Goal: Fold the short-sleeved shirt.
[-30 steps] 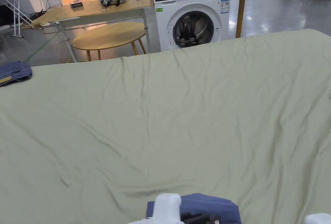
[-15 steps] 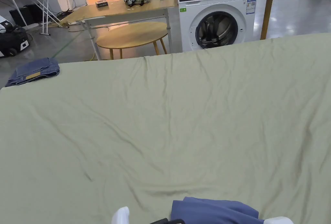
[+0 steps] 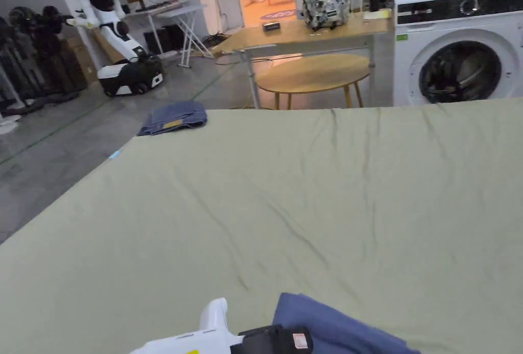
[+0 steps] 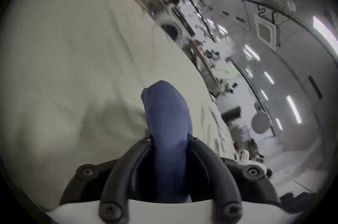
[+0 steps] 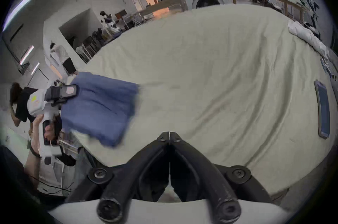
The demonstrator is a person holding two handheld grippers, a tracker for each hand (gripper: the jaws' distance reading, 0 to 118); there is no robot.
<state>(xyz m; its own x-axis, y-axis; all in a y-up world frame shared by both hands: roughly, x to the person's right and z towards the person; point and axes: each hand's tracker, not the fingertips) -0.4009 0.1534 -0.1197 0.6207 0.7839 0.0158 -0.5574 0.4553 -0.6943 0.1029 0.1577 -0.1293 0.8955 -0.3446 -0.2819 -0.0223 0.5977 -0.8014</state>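
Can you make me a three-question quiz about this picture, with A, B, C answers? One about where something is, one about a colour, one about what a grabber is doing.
1. Where do the folded jeans lie?
A. far left corner of the green sheet
B. inside the washing machine
C. on the round table

2. What colour is the shirt?
A. red
B. blue
C. yellow

3. What is the left gripper doing?
A. open, holding nothing
B. shut on the shirt
C. resting on the floor

Answers: 1 A, they sit at the sheet's corner; 2 B, its cloth is blue; 3 B, both jaws squeeze the blue cloth.
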